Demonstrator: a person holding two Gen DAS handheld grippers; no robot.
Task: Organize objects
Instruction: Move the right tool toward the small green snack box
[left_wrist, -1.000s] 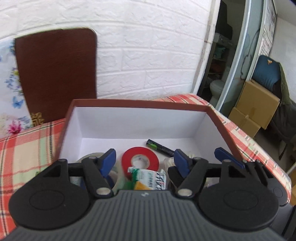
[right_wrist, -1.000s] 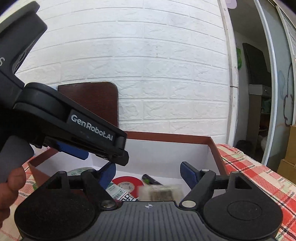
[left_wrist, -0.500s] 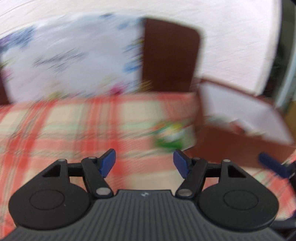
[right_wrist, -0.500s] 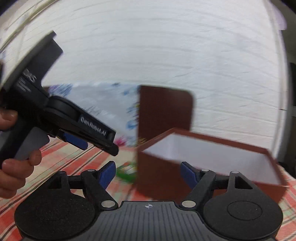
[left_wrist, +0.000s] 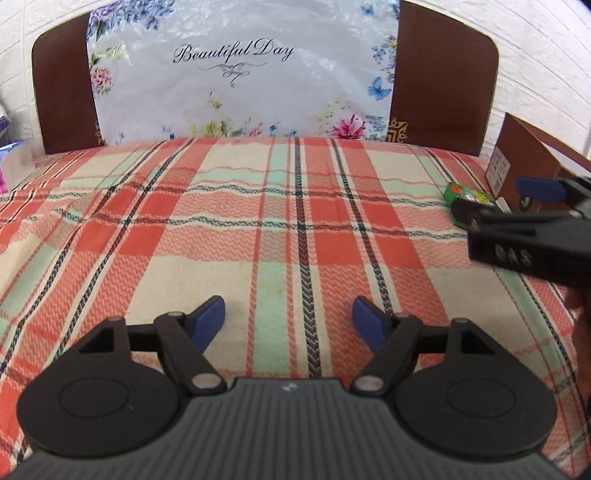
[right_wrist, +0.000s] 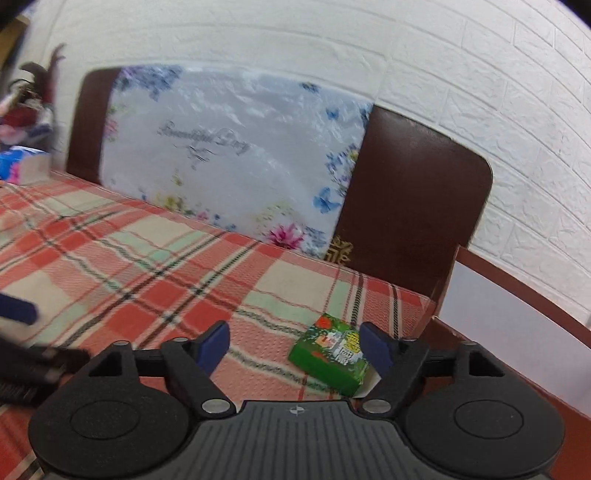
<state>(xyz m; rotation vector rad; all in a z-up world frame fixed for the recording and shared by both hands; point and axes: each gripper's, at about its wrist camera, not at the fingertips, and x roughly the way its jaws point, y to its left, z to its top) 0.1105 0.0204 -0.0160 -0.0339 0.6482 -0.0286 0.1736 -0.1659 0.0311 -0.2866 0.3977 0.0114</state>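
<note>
Both tongs are opening with nothing between the jaws: the left gripper (left_wrist: 288, 319) over bare plaid cloth (left_wrist: 236, 236), the right gripper (right_wrist: 295, 341) just short of the small green printed cardboard packet (right_wrist: 328, 354). The packet lies flat on the cloth beside the brown white-lined box (right_wrist: 517, 317). It looks light and crushable; pinch its long sides. The box's contents are hidden.

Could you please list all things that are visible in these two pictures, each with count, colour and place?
small box: one, green, on the cloth beside the big box
big box: one, brown outside, white inside, right end of the cloth
plaid cloth: one, red, cream and green, covering the surface
floral sheet: one, white with flowers, leaning on the headboard
headboard: one, dark brown, against the white brick wall
left gripper: one, black with blue pads, jaws opening, nothing between
right gripper: one, same colours, jaws opening, near the small box
</note>
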